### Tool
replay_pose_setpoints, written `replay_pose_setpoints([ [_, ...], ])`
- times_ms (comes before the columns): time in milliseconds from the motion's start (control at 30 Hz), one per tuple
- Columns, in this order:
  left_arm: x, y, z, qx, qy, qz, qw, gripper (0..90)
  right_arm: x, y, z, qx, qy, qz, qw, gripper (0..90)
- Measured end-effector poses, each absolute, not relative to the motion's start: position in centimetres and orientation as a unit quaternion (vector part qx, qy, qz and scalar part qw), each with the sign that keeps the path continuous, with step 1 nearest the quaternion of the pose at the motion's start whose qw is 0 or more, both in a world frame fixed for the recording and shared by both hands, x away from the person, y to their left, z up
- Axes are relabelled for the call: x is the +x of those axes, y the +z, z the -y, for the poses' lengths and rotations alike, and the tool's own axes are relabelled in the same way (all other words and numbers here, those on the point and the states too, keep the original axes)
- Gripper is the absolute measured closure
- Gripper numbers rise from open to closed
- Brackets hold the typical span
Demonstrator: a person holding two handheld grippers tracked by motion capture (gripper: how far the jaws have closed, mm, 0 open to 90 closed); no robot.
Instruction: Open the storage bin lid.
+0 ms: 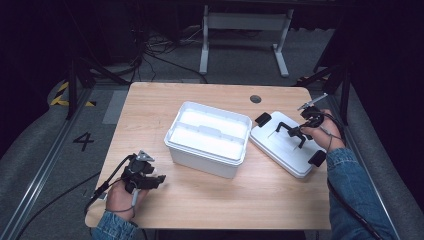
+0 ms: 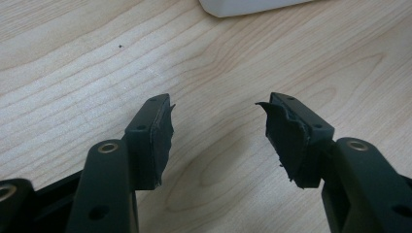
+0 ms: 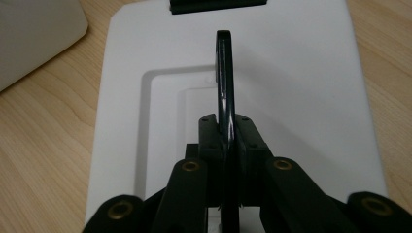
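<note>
Right tongs (image 3: 227, 145) are seen pressed together on the black handle (image 3: 225, 82) of the white lid (image 3: 311, 97); in the right gripper view the handle is pinched edge-on between the pads, a thin upright black arch running straight up the middle of the frame away from the camera. In the high view the right tongs (image 1: 298, 134) are placed at right of centre, over the lid (image 1: 280, 150), which lies flat on the surface (image 1: 210, 200). The lid's long axis is seen running from upper left to lower right of that frame, with a black latch (image 1: 263, 118) at the upper-left end and another (image 1: 317, 158) at the lower-right end. The handle (image 1: 289, 129) is lined up along the same axis, standing up off the lid.

Left tongs (image 2: 218, 131) are spread apart, nothing between the pads, bare wood grain below; in the high view they (image 1: 159, 179) are held low at lower left, well apart from the lid.

The open white box (image 1: 210, 140) is set at centre of the high view, just left of the lid, its long axis similarly slanted.
</note>
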State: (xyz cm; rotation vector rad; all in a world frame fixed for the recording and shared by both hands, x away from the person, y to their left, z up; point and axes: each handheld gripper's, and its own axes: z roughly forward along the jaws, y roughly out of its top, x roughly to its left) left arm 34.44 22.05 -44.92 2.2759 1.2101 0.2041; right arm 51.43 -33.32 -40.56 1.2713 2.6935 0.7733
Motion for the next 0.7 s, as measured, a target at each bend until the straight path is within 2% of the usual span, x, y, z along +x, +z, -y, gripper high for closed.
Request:
replay_pose_setpoints([
  [233,34.46,-44.98,-21.95,0.848,0.074,-0.449,0.271,43.4,51.48,-40.87,33.58,0.423,0.256,-0.869,0.031,81.2],
  [700,34.68,-44.94,-21.85,0.849,0.078,-0.445,0.274,43.1,51.45,-40.11,34.28,0.437,0.259,-0.858,0.071,61.0],
])
